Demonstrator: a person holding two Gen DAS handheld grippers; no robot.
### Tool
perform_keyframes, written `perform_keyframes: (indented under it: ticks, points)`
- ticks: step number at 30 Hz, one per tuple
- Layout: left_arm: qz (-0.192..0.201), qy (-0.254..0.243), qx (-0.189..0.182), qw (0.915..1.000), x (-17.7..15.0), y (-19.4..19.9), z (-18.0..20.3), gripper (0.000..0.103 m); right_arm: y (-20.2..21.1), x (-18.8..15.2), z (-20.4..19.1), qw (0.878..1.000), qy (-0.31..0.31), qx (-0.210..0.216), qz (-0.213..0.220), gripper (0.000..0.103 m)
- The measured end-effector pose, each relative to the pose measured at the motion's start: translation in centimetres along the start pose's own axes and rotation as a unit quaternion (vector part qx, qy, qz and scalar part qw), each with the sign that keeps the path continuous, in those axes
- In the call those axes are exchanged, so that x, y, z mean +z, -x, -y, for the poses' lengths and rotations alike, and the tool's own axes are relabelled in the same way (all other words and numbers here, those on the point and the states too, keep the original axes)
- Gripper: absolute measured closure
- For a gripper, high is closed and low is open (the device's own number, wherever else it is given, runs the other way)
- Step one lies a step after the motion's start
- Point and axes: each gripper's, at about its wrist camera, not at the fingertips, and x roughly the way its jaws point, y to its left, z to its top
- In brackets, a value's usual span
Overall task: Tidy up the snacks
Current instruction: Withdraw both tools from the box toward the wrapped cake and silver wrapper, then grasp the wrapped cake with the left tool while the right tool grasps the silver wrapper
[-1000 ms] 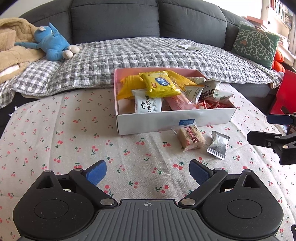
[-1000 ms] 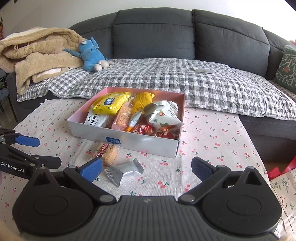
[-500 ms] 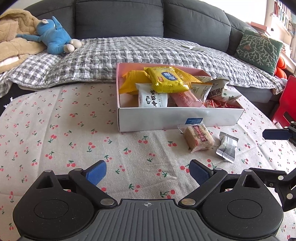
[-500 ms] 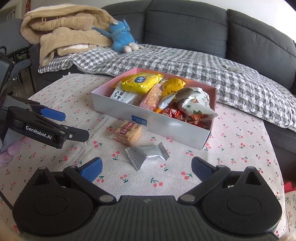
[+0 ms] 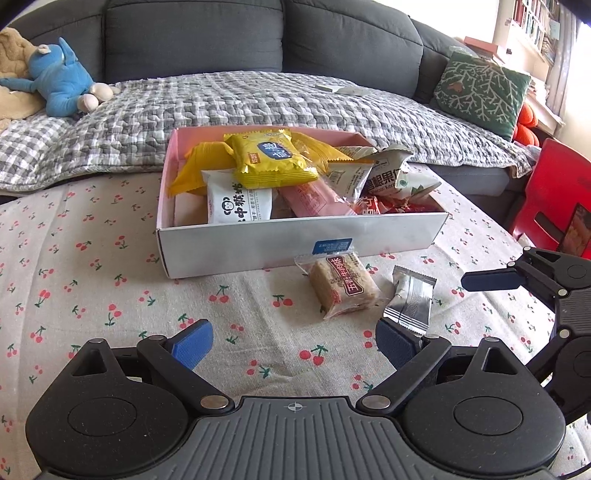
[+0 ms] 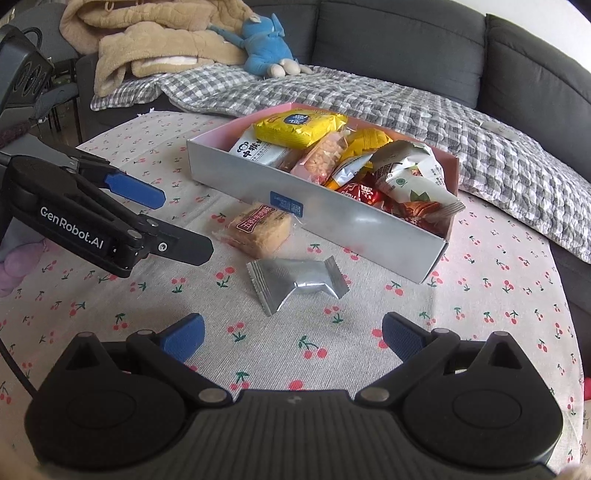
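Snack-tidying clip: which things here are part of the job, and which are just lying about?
Job:
box of snacks
brown cake loose on the cloth
silver packet loose on the cloth
left gripper and right gripper, both open

Lying about:
blue plush
green cushion
beige blanket
red chair

The snack box [image 5: 295,240] sits on the table [image 5: 92,288], sofa [image 5: 221,33] behind at twelve o'clock. Before it lie a biscuit packet [image 5: 343,286] and, at its three o'clock, a foil sachet [image 5: 410,301].

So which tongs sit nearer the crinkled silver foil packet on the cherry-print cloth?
Left. The left tongs have one pad almost touching the crinkled silver foil packet; the right tongs hang back.
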Motion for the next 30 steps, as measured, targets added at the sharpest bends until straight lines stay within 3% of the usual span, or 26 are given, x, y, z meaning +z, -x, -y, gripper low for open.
perform_keyframes:
  ticks: [8, 17, 23, 30]
  points:
    - [0.003, 0.041, -0.02, 0.999, 1.7, -2.2, 0.9, 0.024, -0.9, 0.1, 0.5, 1.0, -0.006, 0.0, 0.025, 0.001]
    - [0.004, 0.056, -0.026, 0.9981, 2.6, -3.3, 1.7, 0.058, -1.7, 0.6, 1.0, 0.999, -0.017, -0.006, 0.038, 0.005]
    - [0.004, 0.06, -0.02, 0.998, 2.6, -3.4, 1.7, 0.065, -1.8, 1.1, 0.8, 0.999, -0.011, -0.002, 0.043, 0.021]
    - [0.005, 0.067, -0.016, 0.9976, 2.2, -2.8, 1.4, 0.069, -1.5, 1.4, 0.1, 0.999, 0.015, 0.016, 0.044, 0.051]
